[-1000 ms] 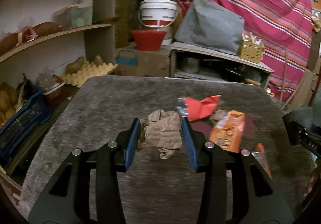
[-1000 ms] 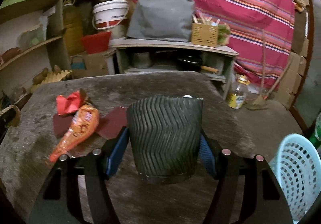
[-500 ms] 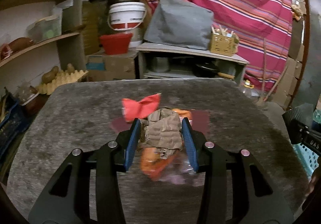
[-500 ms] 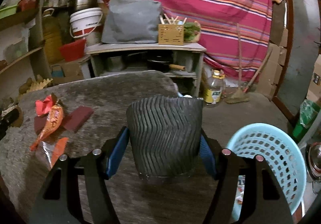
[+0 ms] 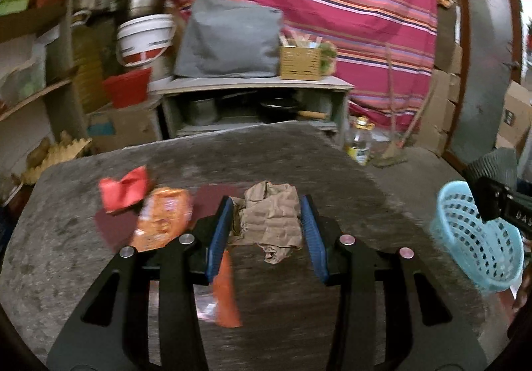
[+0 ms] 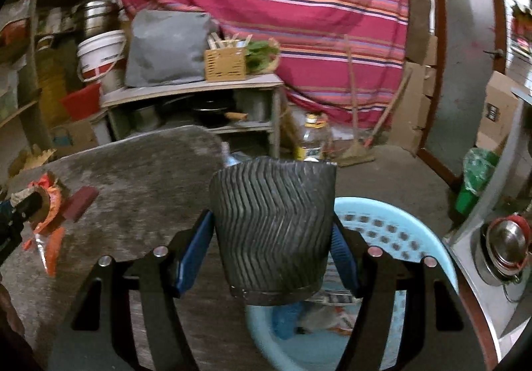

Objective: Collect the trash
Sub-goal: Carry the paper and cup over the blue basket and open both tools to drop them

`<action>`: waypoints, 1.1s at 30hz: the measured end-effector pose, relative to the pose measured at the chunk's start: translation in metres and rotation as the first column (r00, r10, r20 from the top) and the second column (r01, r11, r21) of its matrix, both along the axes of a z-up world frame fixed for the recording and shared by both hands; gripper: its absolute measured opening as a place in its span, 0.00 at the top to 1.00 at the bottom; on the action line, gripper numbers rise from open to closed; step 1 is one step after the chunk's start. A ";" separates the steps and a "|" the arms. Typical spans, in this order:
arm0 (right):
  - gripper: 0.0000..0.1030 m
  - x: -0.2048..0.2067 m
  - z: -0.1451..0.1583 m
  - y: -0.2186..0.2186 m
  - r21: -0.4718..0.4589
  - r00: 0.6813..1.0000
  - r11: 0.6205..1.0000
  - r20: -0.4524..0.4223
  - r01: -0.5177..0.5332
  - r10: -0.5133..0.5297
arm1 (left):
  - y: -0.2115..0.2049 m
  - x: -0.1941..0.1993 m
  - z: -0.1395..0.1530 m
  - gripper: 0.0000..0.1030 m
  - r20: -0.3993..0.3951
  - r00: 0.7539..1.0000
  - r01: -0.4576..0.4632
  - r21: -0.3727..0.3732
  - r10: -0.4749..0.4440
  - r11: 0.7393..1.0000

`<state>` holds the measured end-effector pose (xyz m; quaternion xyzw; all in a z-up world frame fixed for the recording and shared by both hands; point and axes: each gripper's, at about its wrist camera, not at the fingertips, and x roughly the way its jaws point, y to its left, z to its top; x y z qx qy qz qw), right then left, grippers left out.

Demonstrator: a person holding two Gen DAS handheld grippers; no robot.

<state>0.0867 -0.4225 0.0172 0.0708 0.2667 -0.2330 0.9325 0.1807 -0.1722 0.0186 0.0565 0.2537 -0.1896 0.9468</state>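
My left gripper (image 5: 266,221) is shut on a crumpled brown paper wad (image 5: 271,218), held above the grey table (image 5: 299,155). To its left on the table lie an orange snack wrapper (image 5: 163,221), a red wrapper (image 5: 124,189) and a dark red card (image 5: 206,201). In the right wrist view my right gripper (image 6: 272,231) is shut on a black ribbed cup (image 6: 272,228), which hangs over the rim of a light blue basket (image 6: 392,231) past the table's right edge. Some litter lies in the basket's bottom. The basket (image 5: 475,238) also shows at the right of the left wrist view.
Behind the table stands a low shelf unit (image 5: 252,105) with pots, a grey bag (image 5: 229,42) and a wicker box (image 5: 299,63). An oil bottle (image 6: 312,141) and a broom (image 6: 357,148) rest on the floor. Steel pots (image 6: 505,248) sit at the far right.
Both grippers have swung to the right with their loads. The blue basket has come into the left wrist view and now lies right under the cup in the right wrist view.
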 end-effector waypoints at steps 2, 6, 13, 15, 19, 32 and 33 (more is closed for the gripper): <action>0.35 -0.008 0.001 -0.015 0.000 1.000 1.000 -0.004 0.023 -0.023 | -0.022 -0.007 0.001 0.60 0.003 0.999 0.041 0.008 -0.041 0.999; 0.35 -0.022 -0.002 -0.044 0.018 0.999 0.998 -0.015 0.052 -0.052 | -0.060 -0.020 -0.001 0.60 -0.007 0.995 0.095 0.007 -0.095 0.995; 0.35 -0.041 -0.017 -0.092 0.078 0.995 0.992 -0.044 0.094 -0.091 | -0.128 -0.032 -0.017 0.60 -0.059 0.981 0.183 -0.024 -0.184 0.983; 0.35 -0.043 -0.022 -0.104 0.088 0.993 0.991 -0.055 0.105 -0.100 | -0.142 -0.034 -0.020 0.60 -0.075 0.976 0.204 -0.035 -0.207 0.978; 0.35 -0.055 -0.031 -0.128 0.129 0.989 0.982 -0.064 0.137 -0.130 | -0.181 -0.044 -0.024 0.60 -0.081 0.960 0.266 -0.030 -0.267 0.964; 0.35 -0.078 -0.039 -0.161 0.173 0.984 0.969 -0.054 0.176 -0.169 | -0.243 -0.067 -0.025 0.44 -0.085 0.925 0.371 -0.001 -0.370 0.928; 0.35 -0.077 -0.039 -0.161 0.174 0.985 0.969 -0.054 0.173 -0.166 | -0.243 -0.067 -0.024 0.40 -0.082 0.926 0.371 0.001 -0.369 0.929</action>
